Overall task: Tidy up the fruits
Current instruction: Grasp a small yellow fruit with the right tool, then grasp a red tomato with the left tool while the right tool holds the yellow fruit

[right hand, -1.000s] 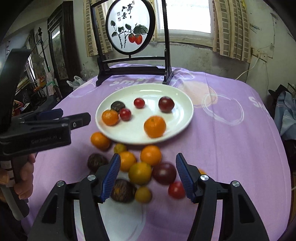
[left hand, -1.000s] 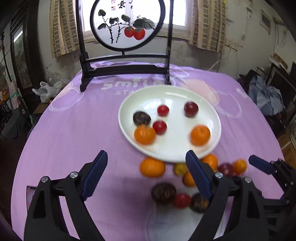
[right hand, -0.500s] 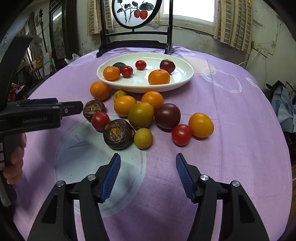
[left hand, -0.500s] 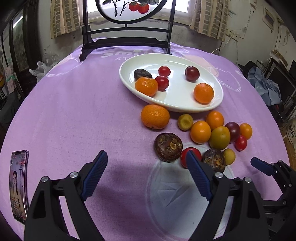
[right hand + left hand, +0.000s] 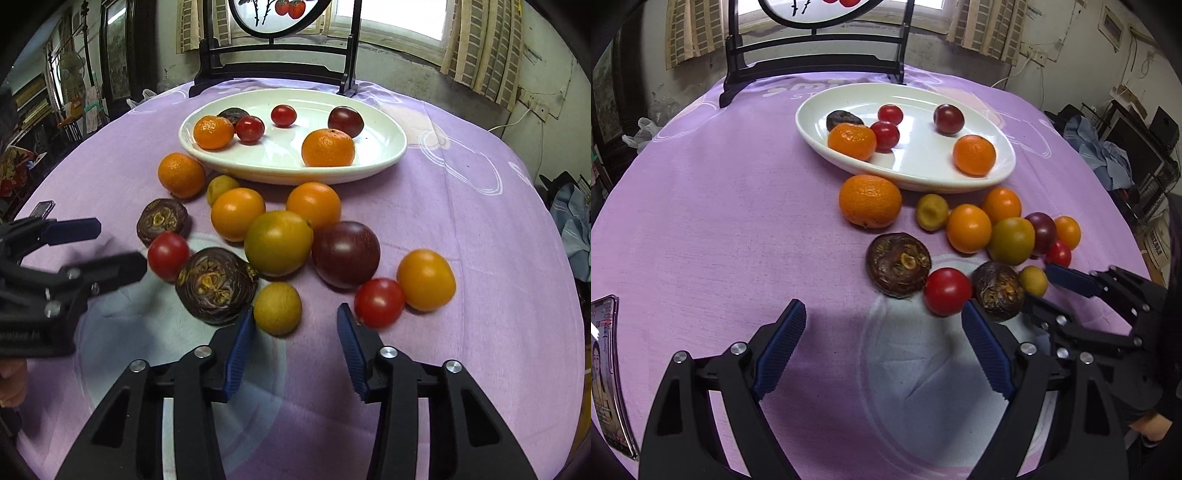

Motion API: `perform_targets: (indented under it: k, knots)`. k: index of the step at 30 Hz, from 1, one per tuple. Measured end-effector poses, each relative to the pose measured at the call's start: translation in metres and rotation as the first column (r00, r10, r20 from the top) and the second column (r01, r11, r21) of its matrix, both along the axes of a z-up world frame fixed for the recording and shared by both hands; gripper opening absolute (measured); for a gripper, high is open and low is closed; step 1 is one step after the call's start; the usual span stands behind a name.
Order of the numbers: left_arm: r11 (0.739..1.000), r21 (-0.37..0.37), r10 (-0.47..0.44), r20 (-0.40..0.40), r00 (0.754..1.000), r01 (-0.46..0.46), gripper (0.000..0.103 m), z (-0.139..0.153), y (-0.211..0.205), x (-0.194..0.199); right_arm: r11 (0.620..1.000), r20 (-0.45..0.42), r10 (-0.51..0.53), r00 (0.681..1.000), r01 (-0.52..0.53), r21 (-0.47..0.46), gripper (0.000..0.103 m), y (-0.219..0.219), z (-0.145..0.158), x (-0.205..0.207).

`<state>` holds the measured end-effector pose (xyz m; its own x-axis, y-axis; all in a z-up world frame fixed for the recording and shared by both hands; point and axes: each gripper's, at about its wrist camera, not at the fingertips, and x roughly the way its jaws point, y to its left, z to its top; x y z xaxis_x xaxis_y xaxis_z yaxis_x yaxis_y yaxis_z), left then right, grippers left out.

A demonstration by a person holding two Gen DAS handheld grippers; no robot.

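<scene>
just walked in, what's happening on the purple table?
A person is sorting fruit with a handheld gripper in each hand. Six pieces already sit in the white plate; about a dozen more lie loose on the tablecloth in front of it. The right gripper is low over the pile, its jaws closing, with the small yellow fruit just ahead of its tips but nothing gripped. The left gripper is open and empty, near the red tomato.
</scene>
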<state>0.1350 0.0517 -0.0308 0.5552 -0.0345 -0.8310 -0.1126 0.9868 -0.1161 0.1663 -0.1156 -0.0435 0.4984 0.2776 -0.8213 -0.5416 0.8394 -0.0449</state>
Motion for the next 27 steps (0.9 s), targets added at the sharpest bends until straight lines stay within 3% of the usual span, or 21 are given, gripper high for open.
perform_targets:
  k: [4, 13, 19, 21, 23, 27]
  knots:
    - [1.0, 0.002, -0.012, -0.006, 1.0, 0.012, 0.084, -0.001, -0.003, 0.001, 0.999, -0.002, 0.011, 1.0, -0.011, 0.032, 0.028, 0.005, 0.0, 0.004]
    - [1.0, 0.006, -0.021, -0.004, 1.0, 0.021, 0.084, -0.002, -0.008, -0.003, 0.993, -0.025, -0.015, 1.0, 0.018, 0.116, 0.027, -0.012, 0.009, -0.01]
    - [0.997, 0.059, -0.058, -0.006, 0.998, 0.058, 0.082, -0.006, -0.022, -0.007, 0.988, -0.029, -0.027, 0.999, 0.031, 0.154, 0.027, -0.024, 0.012, -0.019]
    - [0.996, 0.061, -0.065, -0.017, 0.998, 0.065, 0.075, -0.008, -0.025, -0.008, 0.986, -0.024, -0.027, 0.999, 0.031, 0.164, 0.027, -0.027, 0.013, -0.021]
    - [0.995, 0.058, -0.077, -0.036, 0.996, 0.079, 0.061, -0.012, -0.029, -0.008, 0.985, -0.018, -0.021, 1.0, 0.024, 0.17, 0.027, -0.028, 0.015, -0.022]
    - [0.989, 0.11, -0.096, -0.037, 0.995, 0.099, 0.055, -0.013, -0.039, -0.005, 0.983, -0.008, -0.009, 1.0, 0.011, 0.184, 0.027, -0.031, 0.019, -0.023]
